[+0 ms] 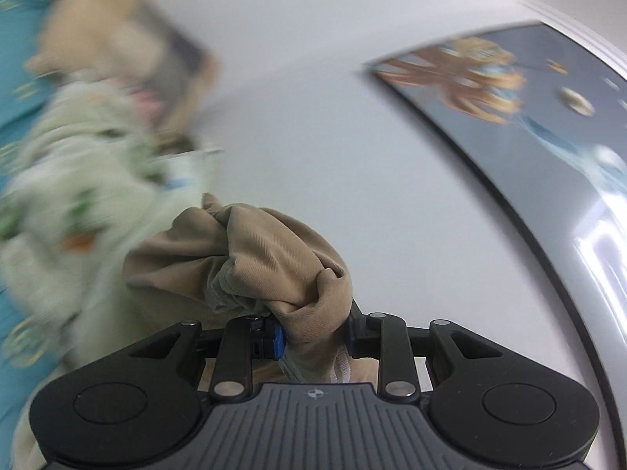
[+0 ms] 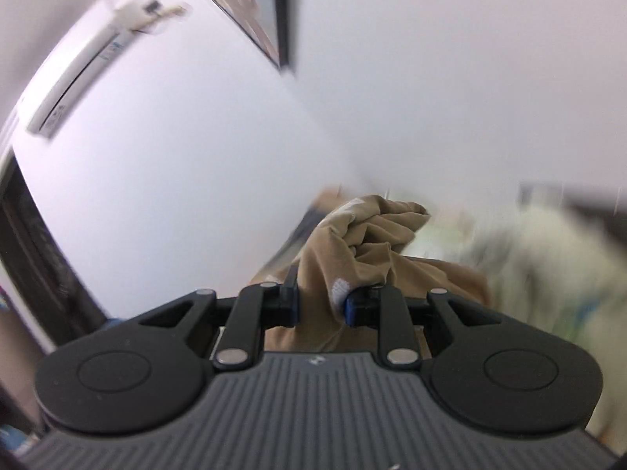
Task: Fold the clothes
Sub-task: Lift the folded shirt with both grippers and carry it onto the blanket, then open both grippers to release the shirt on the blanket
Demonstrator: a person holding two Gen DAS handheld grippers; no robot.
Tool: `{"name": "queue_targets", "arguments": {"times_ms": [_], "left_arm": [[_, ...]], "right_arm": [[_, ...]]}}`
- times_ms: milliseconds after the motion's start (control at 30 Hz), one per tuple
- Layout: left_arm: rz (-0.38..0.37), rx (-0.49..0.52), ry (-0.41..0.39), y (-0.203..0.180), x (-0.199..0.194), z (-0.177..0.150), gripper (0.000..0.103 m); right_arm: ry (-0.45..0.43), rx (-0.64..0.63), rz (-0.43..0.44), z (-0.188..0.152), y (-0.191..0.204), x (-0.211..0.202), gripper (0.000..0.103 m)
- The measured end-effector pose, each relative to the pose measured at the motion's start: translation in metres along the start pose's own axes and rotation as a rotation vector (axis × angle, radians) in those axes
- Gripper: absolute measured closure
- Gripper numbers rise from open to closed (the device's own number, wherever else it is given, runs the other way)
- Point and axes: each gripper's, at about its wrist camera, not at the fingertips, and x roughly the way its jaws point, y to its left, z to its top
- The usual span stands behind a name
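Note:
My left gripper (image 1: 313, 335) is shut on a bunched tan garment (image 1: 250, 258), held up in the air and pointing toward the white wall. My right gripper (image 2: 321, 307) is shut on another bunch of the same tan garment (image 2: 352, 243), which has a small white patch near the jaws. Both views are tilted upward and blurred. The rest of the garment hangs below and is mostly hidden behind the grippers.
A pale patterned cloth pile (image 1: 66, 203) lies blurred at the left on a blue sheet (image 1: 15, 55); it also shows in the right wrist view (image 2: 548, 258). A framed picture (image 1: 521, 109) hangs on the wall. An air conditioner (image 2: 90, 62) sits high on the wall.

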Motion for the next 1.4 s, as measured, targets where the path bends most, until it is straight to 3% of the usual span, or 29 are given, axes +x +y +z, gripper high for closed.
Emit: {"name": "queue_targets", "arguments": {"times_ms": [67,133,233,367,433,467,500,533,567,600,633,733,1100,1400], "left_arm": [[-0.014,0.078,0.022,0.005,0.026,-0.011,0.073],[0.022,0.116,0.083,0.025,0.043,-0.032,0.073],[0.082,0.147,0.168,0.064,0.046,-0.067,0.073],[0.157,0.203,0.243,0.105,0.036,-0.105,0.073],[0.207,0.249,0.269,0.113,0.030,-0.114,0.064],[0.241,0.283,0.280,0.114,0.027,-0.118,0.061],[0.275,0.326,0.289,0.113,0.024,-0.121,0.051],[0.294,0.358,0.292,0.111,0.020,-0.121,0.037],[0.305,0.383,0.290,0.107,0.016,-0.121,0.030],[0.315,0.408,0.287,0.103,0.011,-0.120,0.015],[0.325,0.432,0.285,0.099,0.007,-0.119,0.007],[0.327,0.513,0.263,0.076,-0.006,-0.116,0.000],[0.304,0.725,0.164,-0.038,-0.107,-0.137,0.000],[0.293,0.829,0.094,-0.077,-0.179,-0.162,0.000]], "right_arm": [[-0.024,-0.048,-0.051,-0.004,-0.012,-0.001,0.078],[0.005,-0.071,-0.112,-0.020,-0.030,0.002,0.078],[0.123,-0.055,-0.193,-0.061,-0.062,0.009,0.078],[0.264,0.020,-0.238,-0.113,-0.095,0.005,0.077],[0.299,0.009,-0.261,-0.128,-0.097,0.002,0.073],[0.318,0.000,-0.275,-0.133,-0.097,0.001,0.067],[0.333,-0.008,-0.285,-0.136,-0.097,0.000,0.059],[0.341,-0.014,-0.286,-0.137,-0.096,-0.002,0.036],[0.345,-0.019,-0.282,-0.137,-0.094,-0.005,0.013],[0.343,-0.029,-0.282,-0.136,-0.090,-0.009,0.009],[0.331,-0.051,-0.287,-0.133,-0.083,-0.016,0.008],[0.280,-0.125,-0.304,-0.125,-0.058,-0.041,0.008],[0.144,-0.293,-0.296,-0.118,0.020,-0.118,0.008],[0.056,-0.370,-0.268,-0.132,0.063,-0.178,0.008]]}}
